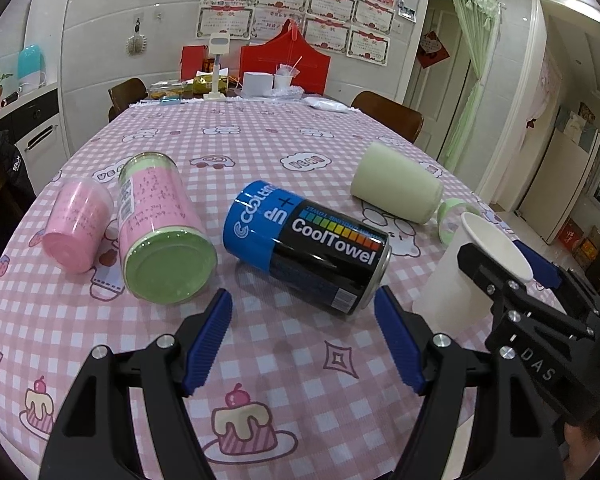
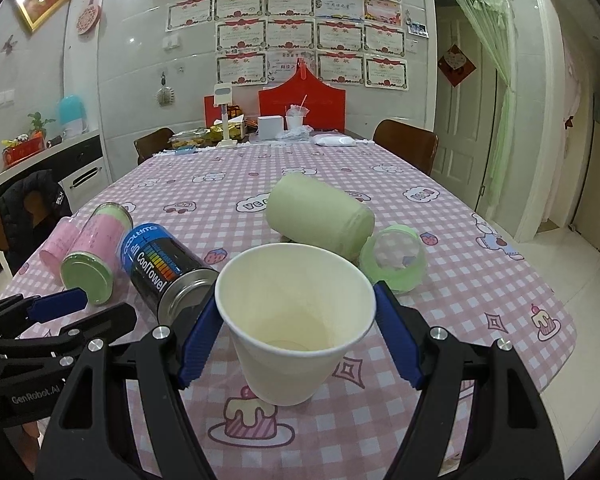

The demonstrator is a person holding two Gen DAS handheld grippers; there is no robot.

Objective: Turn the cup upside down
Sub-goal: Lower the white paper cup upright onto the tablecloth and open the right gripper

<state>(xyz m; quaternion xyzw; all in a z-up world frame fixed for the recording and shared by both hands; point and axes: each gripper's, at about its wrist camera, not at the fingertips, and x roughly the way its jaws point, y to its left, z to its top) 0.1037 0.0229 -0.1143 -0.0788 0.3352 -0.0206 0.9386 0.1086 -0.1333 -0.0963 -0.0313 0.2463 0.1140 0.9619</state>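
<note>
surface: dining table under a pink-and-white checked tablecloth [image 2: 440, 240] printed with cakes, bears and strawberries. room: white tiled wall [image 2: 132, 80] at the top of the frame, papered with red-trimmed certificates [image 2: 292, 36]; a red board [image 2: 302, 98] stands at the far end of the table, with brown chairs [image 2: 406, 140] on either side. a doorway with a green curtain [image 2: 496, 72] is at upper right.

clutter lying on its side across the middle of the frame: a black-and-blue cooltowel can [image 1: 306, 246], a pink-labelled jar with green lid [image 1: 162, 228], a small pink tub [image 1: 76, 224] at far left, a pale green cylinder [image 2: 320, 216], and a clear green cap [image 2: 392, 260] just beside it.

task item: white paper cup [image 2: 296, 320], upright, mouth up, inside bare and cream-toned. it stands on the cloth at lower centre of the right wrist view, and at right edge of the left wrist view.

right gripper [image 2: 296, 332]: jaws spread, flanking the cup; the blue pads [image 2: 396, 340] sit just beside the rim, and i cannot tell if they touch.

left gripper [image 1: 302, 340]: jaws spread wide over bare cloth, gripping nothing, just below the cooltowel can.
</note>
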